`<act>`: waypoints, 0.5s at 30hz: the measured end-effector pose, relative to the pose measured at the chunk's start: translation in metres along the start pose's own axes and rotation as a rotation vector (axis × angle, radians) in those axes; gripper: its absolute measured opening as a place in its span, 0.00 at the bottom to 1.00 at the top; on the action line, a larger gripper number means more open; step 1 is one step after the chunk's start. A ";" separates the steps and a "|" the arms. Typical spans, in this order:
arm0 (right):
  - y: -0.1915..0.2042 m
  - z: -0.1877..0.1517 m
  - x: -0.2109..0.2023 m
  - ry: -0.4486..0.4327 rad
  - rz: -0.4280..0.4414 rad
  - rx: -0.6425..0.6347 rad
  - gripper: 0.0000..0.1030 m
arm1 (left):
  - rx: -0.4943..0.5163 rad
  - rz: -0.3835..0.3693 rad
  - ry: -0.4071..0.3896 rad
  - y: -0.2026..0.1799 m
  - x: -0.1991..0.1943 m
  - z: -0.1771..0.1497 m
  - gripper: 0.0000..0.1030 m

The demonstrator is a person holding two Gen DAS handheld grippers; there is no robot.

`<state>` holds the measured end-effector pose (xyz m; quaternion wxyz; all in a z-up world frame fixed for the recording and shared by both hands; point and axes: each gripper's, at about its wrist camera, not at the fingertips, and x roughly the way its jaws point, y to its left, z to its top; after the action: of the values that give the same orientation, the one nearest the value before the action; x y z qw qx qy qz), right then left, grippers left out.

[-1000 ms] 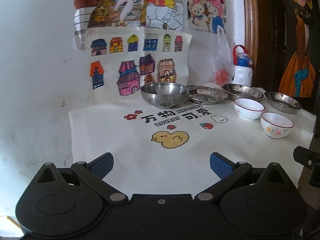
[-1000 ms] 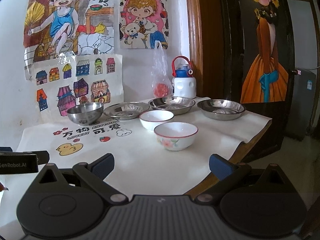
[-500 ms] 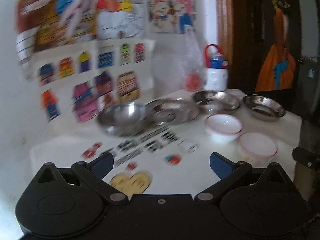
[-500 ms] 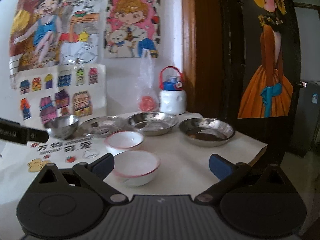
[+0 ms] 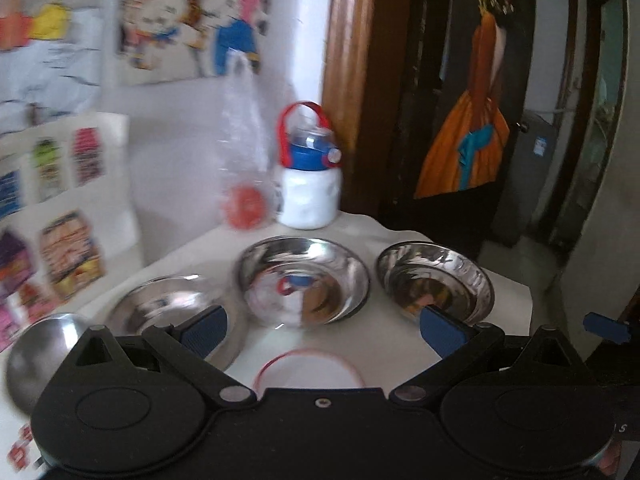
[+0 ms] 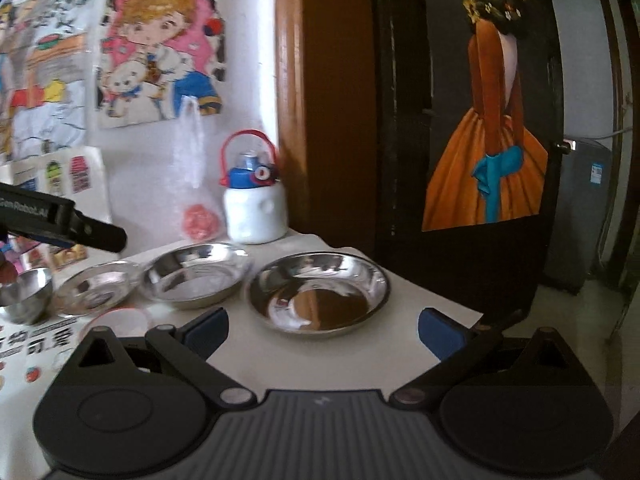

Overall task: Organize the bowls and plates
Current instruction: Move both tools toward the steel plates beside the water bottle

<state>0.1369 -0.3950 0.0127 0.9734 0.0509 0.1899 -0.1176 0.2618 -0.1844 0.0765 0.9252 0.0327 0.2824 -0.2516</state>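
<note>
A: What sits nearest in the left wrist view?

B: The left gripper (image 5: 322, 326) fills the bottom of the frame, its blue-padded tongs spread wide apart with nothing between them; just beyond its body, low centre, the red-rimmed white bowl (image 5: 310, 372) shows only its far rim.

A: And past that?

B: Three steel plates in a row across the middle of the frame; the left steel plate (image 5: 160, 312) is partly behind the left pad, the middle steel plate (image 5: 302, 280) lies centre, the right steel plate (image 5: 434, 284) lies right of centre near the cloth's edge; a deep steel bowl (image 5: 38, 354) sits at the lower left, blurred.

A: The right wrist view?

B: The right gripper (image 6: 322, 326) likewise has its tongs standing apart and empty; directly ahead, centre frame, is the right steel plate (image 6: 320, 294), with the middle steel plate (image 6: 196, 276) to its left, then the left steel plate (image 6: 96, 288), then the deep steel bowl (image 6: 26, 296) at the left edge; all rest on the white tablecloth (image 6: 248, 344).

A: Farther back?

B: A white bottle with a blue lid and red handle (image 6: 254, 200) stands against the wall, just beside a clear plastic bag (image 6: 196, 200) holding something red; children's drawings (image 6: 160, 40) cover the upper left; a painted figure in an orange dress (image 6: 492, 152) fills the dark door at right.
</note>
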 end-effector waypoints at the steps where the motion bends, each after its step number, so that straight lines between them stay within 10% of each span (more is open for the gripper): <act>1: -0.004 0.002 0.007 0.009 -0.007 0.001 1.00 | 0.000 -0.016 0.021 -0.003 0.012 0.005 0.99; 15: -0.060 0.019 0.114 0.152 0.056 0.115 0.82 | -0.160 -0.091 0.250 -0.040 0.133 0.020 0.95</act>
<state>0.2312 -0.4796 -0.0166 0.9546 0.1208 0.2545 -0.0970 0.3473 -0.2825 0.0248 0.8701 -0.0227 0.4156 -0.2640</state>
